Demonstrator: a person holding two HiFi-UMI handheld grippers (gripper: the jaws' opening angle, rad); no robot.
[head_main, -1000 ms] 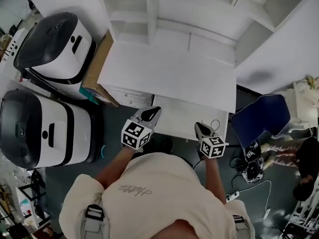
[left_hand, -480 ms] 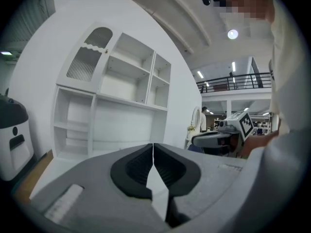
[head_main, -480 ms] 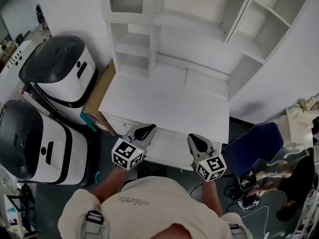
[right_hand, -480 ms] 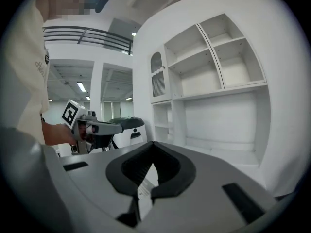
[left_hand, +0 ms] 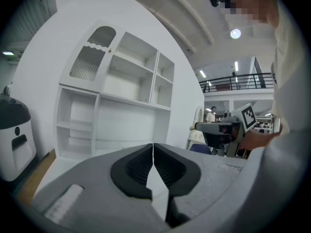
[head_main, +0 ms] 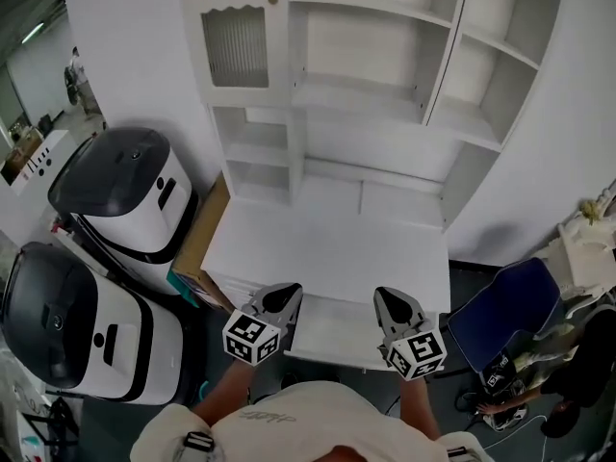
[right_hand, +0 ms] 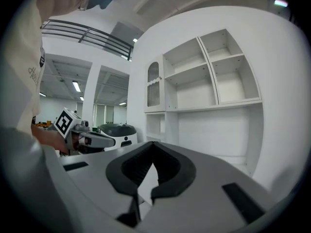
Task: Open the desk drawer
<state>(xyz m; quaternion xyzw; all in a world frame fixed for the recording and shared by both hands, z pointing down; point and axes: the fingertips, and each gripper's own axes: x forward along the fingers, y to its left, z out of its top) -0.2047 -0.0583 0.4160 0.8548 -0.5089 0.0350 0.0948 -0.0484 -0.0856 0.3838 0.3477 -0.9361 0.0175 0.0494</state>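
— White worktop (head_main: 327,248) fills the middle. How do the jaws stand?
— Left gripper (left_hand: 153,152): jaws pressed together, nothing between them. Right gripper (right_hand: 153,149): the same.
— And the drawer?
— The drawer (head_main: 332,333) juts out from under the worktop's front edge, with both grippers above it. Open shelves (head_main: 375,94) rise behind, and a cardboard box (head_main: 197,243) stands against the desk's left side.
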